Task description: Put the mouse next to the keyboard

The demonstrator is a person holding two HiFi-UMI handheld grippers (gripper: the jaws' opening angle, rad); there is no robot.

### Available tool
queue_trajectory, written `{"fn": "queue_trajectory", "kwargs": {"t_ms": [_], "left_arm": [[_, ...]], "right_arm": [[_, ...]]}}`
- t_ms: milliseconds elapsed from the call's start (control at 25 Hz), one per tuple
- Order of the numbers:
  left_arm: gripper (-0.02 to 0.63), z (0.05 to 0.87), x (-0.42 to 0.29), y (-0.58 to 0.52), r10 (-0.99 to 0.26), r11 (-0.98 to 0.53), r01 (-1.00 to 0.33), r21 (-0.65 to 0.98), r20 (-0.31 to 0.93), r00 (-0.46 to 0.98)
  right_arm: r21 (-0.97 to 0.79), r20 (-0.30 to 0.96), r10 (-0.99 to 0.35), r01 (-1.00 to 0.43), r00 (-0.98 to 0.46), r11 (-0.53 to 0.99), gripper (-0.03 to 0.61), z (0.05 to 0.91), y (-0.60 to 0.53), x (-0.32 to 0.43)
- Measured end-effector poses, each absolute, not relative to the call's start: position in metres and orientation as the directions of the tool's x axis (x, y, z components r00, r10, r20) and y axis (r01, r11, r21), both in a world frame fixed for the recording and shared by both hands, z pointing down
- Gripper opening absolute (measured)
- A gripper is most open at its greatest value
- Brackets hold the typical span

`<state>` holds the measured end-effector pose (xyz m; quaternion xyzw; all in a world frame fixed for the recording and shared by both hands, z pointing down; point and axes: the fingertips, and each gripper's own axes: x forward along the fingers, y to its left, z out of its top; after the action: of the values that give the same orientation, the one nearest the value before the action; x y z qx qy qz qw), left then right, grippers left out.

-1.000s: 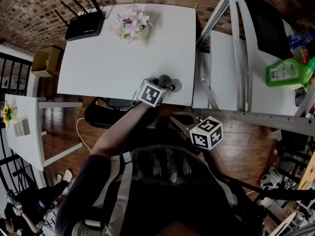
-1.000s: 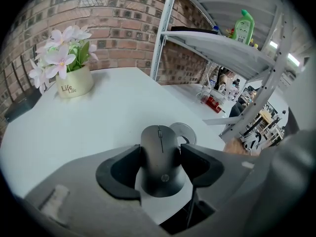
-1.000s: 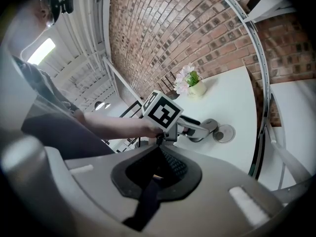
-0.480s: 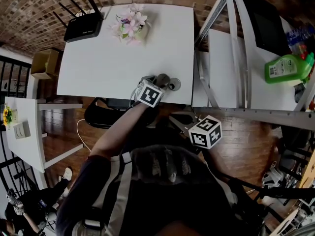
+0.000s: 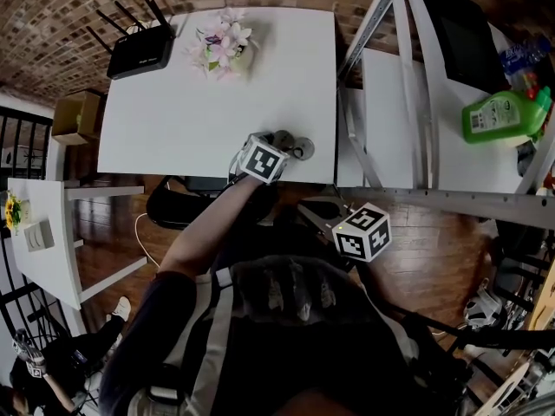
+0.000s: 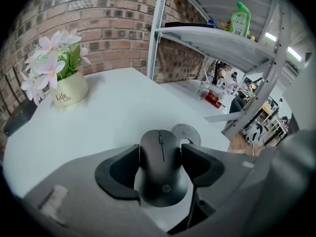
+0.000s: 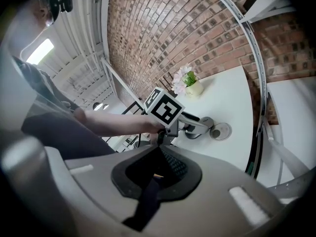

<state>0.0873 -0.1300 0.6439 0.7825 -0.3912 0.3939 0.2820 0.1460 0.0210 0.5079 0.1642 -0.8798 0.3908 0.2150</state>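
Left gripper view: left tool (image 6: 162, 151) clamps mouse (image 6: 163, 174) lengthwise, nose forward.

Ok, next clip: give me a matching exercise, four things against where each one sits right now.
Things:
1. mouse
2. flower pot
3. green bottle
4. router

Places:
A. on the shelf at the right
B. far left corner of the table
C. between the jaws of the left gripper
D. far side of the table, just right of the router

Pairs: 1-C, 2-D, 3-A, 4-B
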Motion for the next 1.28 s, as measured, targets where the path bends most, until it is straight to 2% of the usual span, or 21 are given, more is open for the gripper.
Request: {"fn": "queue_trajectory", "kwargs": {"t_ms": [640, 1280], "left_arm": [[0.275, 0.644, 0.056, -0.133, -0.436, -0.440, -0.887, 0.139, 0.831, 0.347], [0.275, 0.642, 0.007, -0.126, -0.452, -0.428, -0.892, 0.145, 0.821, 0.350]], "right_arm": [[-0.602, 0.511, -0.121, -0.455, -0.851, 0.656, 0.005, 0.506, 0.018, 0.137], [-0.576, 0.535, -0.109, -0.456, -0.838, 0.679, 0.005, 0.499, 0.027, 0.100]]}}
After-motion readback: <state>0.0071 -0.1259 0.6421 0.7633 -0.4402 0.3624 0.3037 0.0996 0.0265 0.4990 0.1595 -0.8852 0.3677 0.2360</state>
